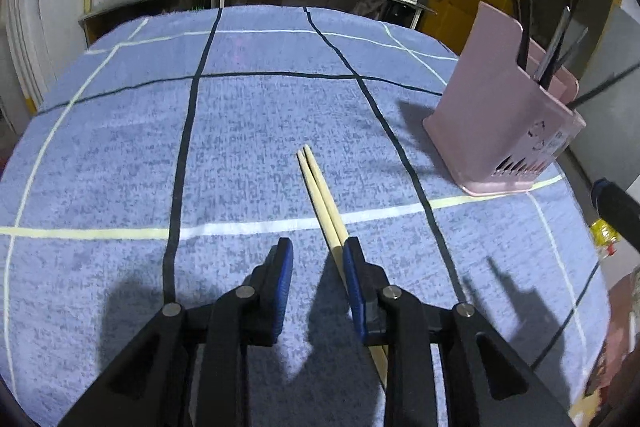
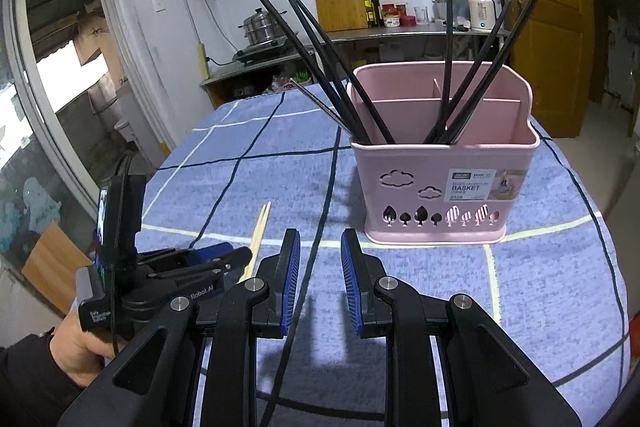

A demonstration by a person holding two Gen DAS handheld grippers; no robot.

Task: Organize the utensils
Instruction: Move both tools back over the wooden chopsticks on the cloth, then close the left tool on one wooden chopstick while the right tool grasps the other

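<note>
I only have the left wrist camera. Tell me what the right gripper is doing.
Observer: The right gripper is open with nothing between its fingers, and it points at the front of the pink basket.
Operator: Describe the inside of that basket.
Observer: One long section runs across the front, and two smaller ones sit behind it.
Operator: Say where the black chopsticks stand.
Observer: The black chopsticks all lean in the long front section. I see nothing in the rear sections, though their floors are hidden.
</note>
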